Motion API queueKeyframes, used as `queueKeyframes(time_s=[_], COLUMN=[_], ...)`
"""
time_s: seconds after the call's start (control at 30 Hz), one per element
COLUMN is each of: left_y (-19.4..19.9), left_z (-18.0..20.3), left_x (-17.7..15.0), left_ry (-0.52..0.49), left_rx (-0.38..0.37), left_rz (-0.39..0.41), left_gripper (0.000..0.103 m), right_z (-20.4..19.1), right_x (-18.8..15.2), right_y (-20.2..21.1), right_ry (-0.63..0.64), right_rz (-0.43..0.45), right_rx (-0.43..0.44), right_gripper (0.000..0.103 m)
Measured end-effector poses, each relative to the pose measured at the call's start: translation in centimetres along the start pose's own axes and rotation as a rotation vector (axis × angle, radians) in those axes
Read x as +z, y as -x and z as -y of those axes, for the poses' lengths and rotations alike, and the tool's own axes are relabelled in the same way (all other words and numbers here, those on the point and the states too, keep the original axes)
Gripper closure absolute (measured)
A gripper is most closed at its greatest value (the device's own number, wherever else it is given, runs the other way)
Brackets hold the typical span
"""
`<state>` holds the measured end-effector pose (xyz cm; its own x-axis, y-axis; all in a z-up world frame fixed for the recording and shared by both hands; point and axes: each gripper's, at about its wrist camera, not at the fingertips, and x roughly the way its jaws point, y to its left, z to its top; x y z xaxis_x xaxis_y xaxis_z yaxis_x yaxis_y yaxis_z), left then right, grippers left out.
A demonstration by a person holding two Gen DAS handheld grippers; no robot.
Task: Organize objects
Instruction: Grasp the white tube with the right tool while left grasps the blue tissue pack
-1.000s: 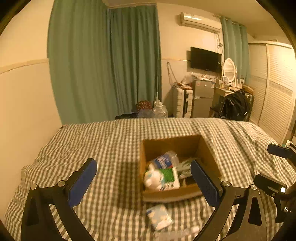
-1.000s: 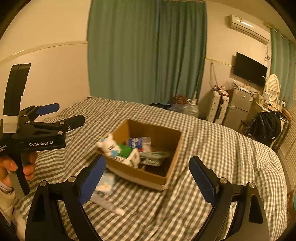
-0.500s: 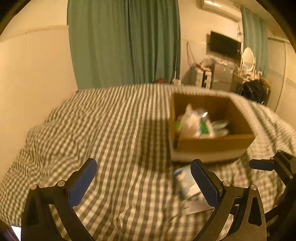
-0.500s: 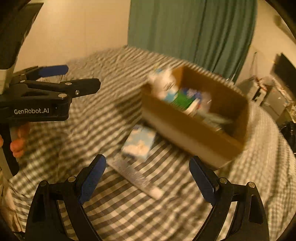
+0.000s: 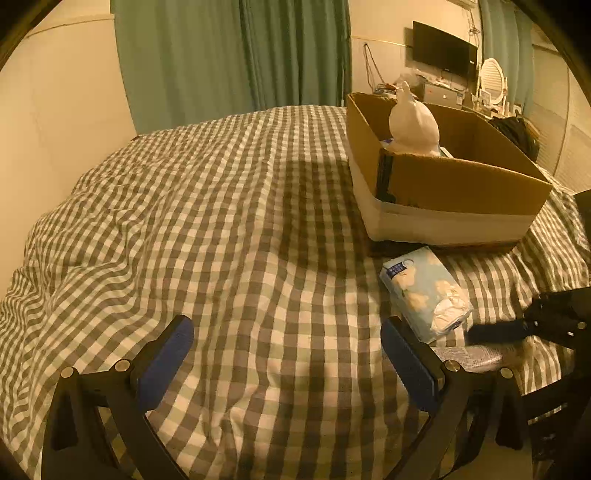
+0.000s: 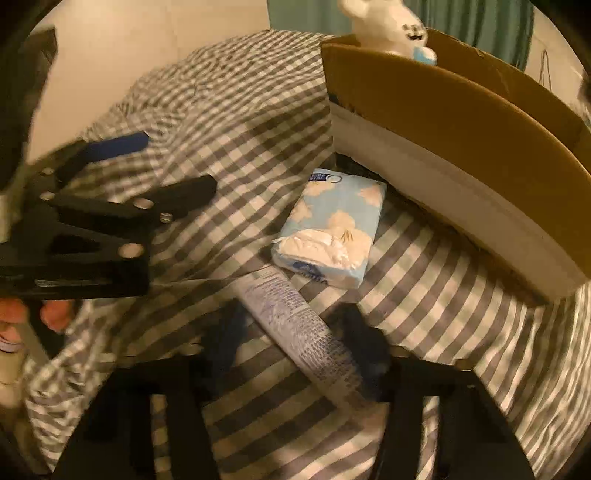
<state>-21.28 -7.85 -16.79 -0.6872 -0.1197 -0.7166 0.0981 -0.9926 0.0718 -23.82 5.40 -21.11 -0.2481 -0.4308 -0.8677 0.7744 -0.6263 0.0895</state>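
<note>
Writing: tissue pack (image 6: 332, 225) carries a small blue label at its far corner and print on its near end; tube (image 6: 299, 325) is covered in fine print. None of it legible, blurred. No brand marking readable on either tool.

Left gripper (image 5: 291, 362): jaws spread wide, nothing between the blue pads, only checked bedspread (image 5: 184, 221) under the gap. In the right wrist view it sits at far left, held by a hand (image 6: 33, 317) of which only fingers show.

Right gripper (image 6: 295, 347): heavy motion blur. Fingers straddle the tube, one on each side, gap narrow. Cannot tell whether the pads press the tube or stand just off it. Tube lies flat on the bedspread, diagonal, its far end just beside the near end of the tissue pack.

Tissue pack: flat on the bedspread, pale blue with cloud pattern, opening torn and white tissue showing. Just in front of the cardboard box (image 5: 461, 184), apart from the box wall.

Box: brown upper wall, pale band along the base. White plush toy (image 6: 388, 22) stands up above the rim at the box's left corner.

Background right: curtains, wall television, mirror.
</note>
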Motion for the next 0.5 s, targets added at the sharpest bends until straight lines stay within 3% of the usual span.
queueKeyframes(time_s=[0.2,0.5], left_y=[0.5,1.3], left_z=[0.9,5.0], left_x=[-0.1,0.2], left_ry=[-0.013,-0.023], left_rx=[-0.001,-0.072], left_rz=[-0.002,-0.025], left_gripper=[0.0,0.0], right_z=[0.5,3.6], right_x=[-1.7,-3.2], right_y=[3.3,8.3], right_ry=[-0.026,-0.155], right_rz=[0.047,0.131], right_rx=[-0.058,-0.114], right_gripper=[0.09,0.092])
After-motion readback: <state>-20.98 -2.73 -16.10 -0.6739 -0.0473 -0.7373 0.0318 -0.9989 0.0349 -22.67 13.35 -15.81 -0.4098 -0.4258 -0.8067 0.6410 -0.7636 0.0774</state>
